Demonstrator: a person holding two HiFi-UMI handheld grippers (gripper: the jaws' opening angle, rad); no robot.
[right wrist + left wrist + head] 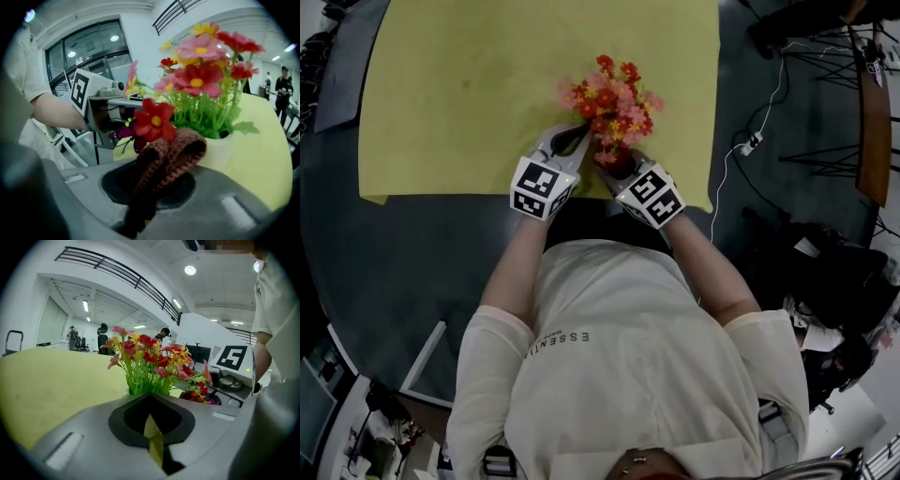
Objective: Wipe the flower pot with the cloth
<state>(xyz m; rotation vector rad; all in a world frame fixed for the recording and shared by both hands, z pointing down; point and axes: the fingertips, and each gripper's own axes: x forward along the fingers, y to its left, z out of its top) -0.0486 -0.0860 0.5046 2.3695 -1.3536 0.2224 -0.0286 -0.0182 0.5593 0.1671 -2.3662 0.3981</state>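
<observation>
Two grippers crowd one small pot, so the wipe wants care. The dark round table (403, 253) carries a yellow sheet (469, 94). The flower pot (236, 152) stands near that sheet's 6 o'clock edge. It is white-walled and hidden in the head view under its bunch of red, pink and yellow flowers (614, 98).

The left gripper (575, 141) lies at about 8 o'clock of the bunch with its jaws closed together. A thin yellow sliver shows at their seam, and I cannot tell whether it is pinched or merely the sheet beyond. The right gripper (619, 167) comes in from 5 o'clock, clamped on a folded brown knitted cloth (168, 154). The cloth's loop stands out past the jaws. In the right gripper view the pot wall sits just beside that loop, at 3 o'clock of it, but contact I can't confirm.

My judgement is that the wipe is about to begin. Lead with the cloth's loop, not the hard jaw tips. Press lightly on the white wall and sweep round it below the rim, clear of the blooms. The pot looks light and top-heavy, so the closed left gripper would serve best braced against its opposite side, to stop it sliding or tipping.

The person's shirt (628, 375) reads "ESSENTI", with the rest lost in a fold and a smaller line unreadable. The marker cubes (544, 187) bear black-and-white squares only, no letters. No label shows on the pot.
</observation>
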